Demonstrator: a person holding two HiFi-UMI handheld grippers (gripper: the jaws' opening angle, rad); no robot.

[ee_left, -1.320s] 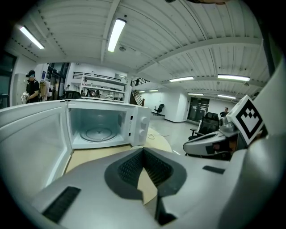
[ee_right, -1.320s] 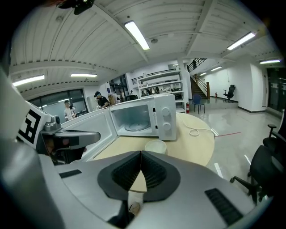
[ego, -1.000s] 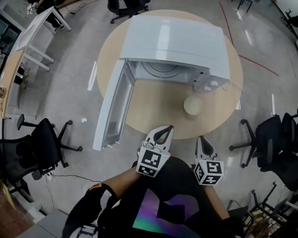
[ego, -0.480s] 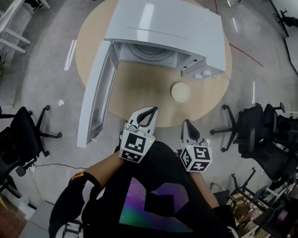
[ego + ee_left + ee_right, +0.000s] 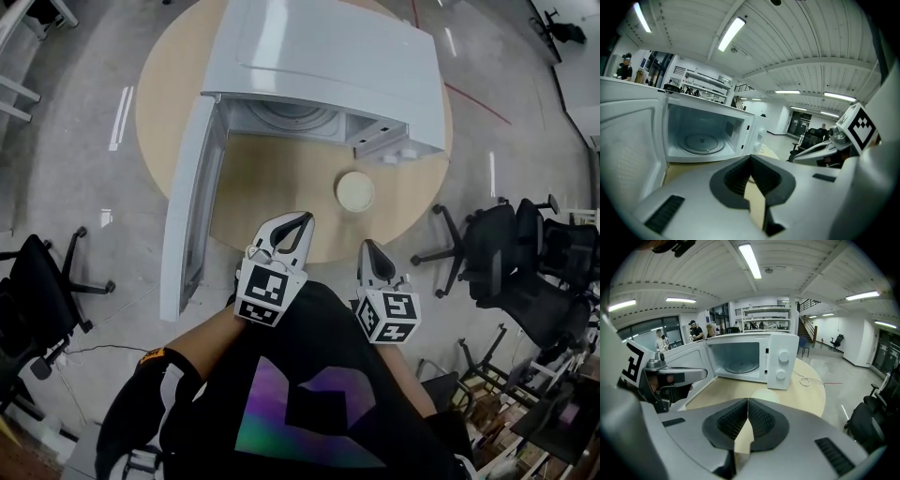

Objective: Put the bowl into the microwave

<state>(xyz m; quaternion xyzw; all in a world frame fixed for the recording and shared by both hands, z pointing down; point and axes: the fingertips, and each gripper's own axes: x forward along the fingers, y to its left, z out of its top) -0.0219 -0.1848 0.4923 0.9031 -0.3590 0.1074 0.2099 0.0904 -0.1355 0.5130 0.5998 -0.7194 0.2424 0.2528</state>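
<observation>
A white microwave (image 5: 319, 66) stands on the round wooden table (image 5: 272, 183), its door (image 5: 187, 220) swung open to the left and its cavity with the glass turntable (image 5: 701, 140) empty. A small cream bowl (image 5: 355, 191) sits on the table in front of the microwave's control panel, also low in the right gripper view (image 5: 765, 395). My left gripper (image 5: 302, 217) hangs over the table's near edge, shut and empty, to the near left of the bowl. My right gripper (image 5: 367, 246) is shut and empty, just off the table's edge on the near side of the bowl.
Black office chairs stand right of the table (image 5: 506, 253) and at the left (image 5: 42, 281). A white cable (image 5: 806, 379) lies on the table beside the microwave. People stand far back in the room (image 5: 696, 331).
The head camera has shifted, so the table and microwave sit further left in the picture. Both grippers stay shut near the table's near edge. The bowl has not moved on the table.
</observation>
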